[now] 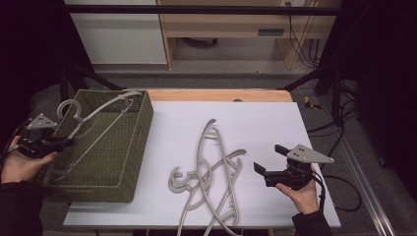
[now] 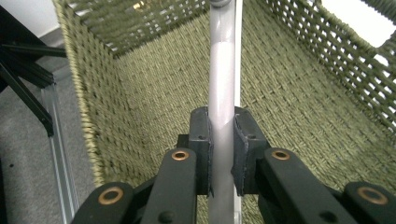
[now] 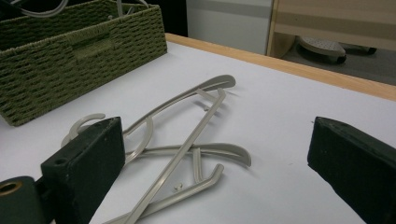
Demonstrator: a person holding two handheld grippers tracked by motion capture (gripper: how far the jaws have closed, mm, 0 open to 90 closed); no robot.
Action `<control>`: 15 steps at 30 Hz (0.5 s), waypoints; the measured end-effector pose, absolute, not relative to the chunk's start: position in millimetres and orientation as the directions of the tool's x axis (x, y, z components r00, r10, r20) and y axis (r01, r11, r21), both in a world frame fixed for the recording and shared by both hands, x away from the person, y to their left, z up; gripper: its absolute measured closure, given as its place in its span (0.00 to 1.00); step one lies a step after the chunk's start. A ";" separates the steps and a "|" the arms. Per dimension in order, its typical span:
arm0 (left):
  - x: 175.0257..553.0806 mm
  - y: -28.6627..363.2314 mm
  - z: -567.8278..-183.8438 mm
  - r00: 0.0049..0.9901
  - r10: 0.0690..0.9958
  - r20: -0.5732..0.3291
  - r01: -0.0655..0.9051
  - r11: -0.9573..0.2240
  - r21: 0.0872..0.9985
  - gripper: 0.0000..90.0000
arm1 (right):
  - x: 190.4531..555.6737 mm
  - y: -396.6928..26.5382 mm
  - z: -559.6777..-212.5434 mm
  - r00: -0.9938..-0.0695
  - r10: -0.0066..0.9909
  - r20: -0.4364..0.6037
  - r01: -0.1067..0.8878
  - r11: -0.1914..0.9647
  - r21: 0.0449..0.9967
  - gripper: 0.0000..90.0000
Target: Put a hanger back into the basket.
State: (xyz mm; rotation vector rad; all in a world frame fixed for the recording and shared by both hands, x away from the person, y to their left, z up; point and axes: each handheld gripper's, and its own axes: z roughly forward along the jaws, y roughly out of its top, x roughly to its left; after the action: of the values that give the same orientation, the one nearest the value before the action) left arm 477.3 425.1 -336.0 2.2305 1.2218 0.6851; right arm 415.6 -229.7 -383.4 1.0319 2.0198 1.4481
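Observation:
A grey plastic hanger [image 1: 93, 115] leans inside the green woven basket [image 1: 133, 147], its hook over the basket's left rim. My left gripper [image 1: 61, 143] is shut on that hanger's bar [image 2: 222, 107] at the basket's left side, the pads [image 2: 203, 140] pressing it from both sides above the basket's floor [image 2: 289, 112]. Several more grey hangers [image 1: 211, 172] lie tangled on the white table. My right gripper [image 1: 268, 158] hovers open to the right of that pile with nothing between its fingers [image 3: 88, 158]; the pile [image 3: 187, 140] lies ahead of it.
The white tabletop [image 1: 265, 118] has a wooden back edge [image 1: 221, 95]. Behind it stand wooden furniture [image 1: 231, 24] and cables [image 1: 305, 44]. The basket's side [image 3: 70, 56] stands at the far left in the right gripper view.

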 end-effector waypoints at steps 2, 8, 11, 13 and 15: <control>479.7 423.6 -340.6 0.470 0.864 0.182 0.616 -0.469 0.633 0.89 | 415.6 -229.7 -383.5 -0.621 0.781 0.066 0.313 0.170 0.934 0.05; 488.5 420.2 -358.1 0.467 0.875 0.126 0.650 -0.437 0.622 0.89 | 416.0 -228.6 -384.2 -0.626 0.776 0.068 0.317 0.173 0.933 0.05; 492.9 421.8 -367.6 0.457 0.884 0.101 0.671 -0.417 0.614 0.88 | 416.0 -228.2 -384.3 -0.627 0.776 0.068 0.317 0.175 0.932 0.05; 495.2 423.1 -372.6 0.441 0.893 0.089 0.678 -0.397 0.618 0.88 | 416.1 -228.5 -384.3 -0.627 0.776 0.068 0.318 0.175 0.932 0.05; 497.2 424.1 -376.5 0.419 0.904 0.084 0.688 -0.376 0.621 0.88 | 416.3 -228.6 -384.5 -0.627 0.776 0.065 0.316 0.177 0.932 0.05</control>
State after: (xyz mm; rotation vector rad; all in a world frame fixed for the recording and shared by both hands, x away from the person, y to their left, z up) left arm 497.2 424.1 -376.5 2.1770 1.3464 0.5725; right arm 416.3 -228.6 -384.5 1.0276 2.0320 1.4467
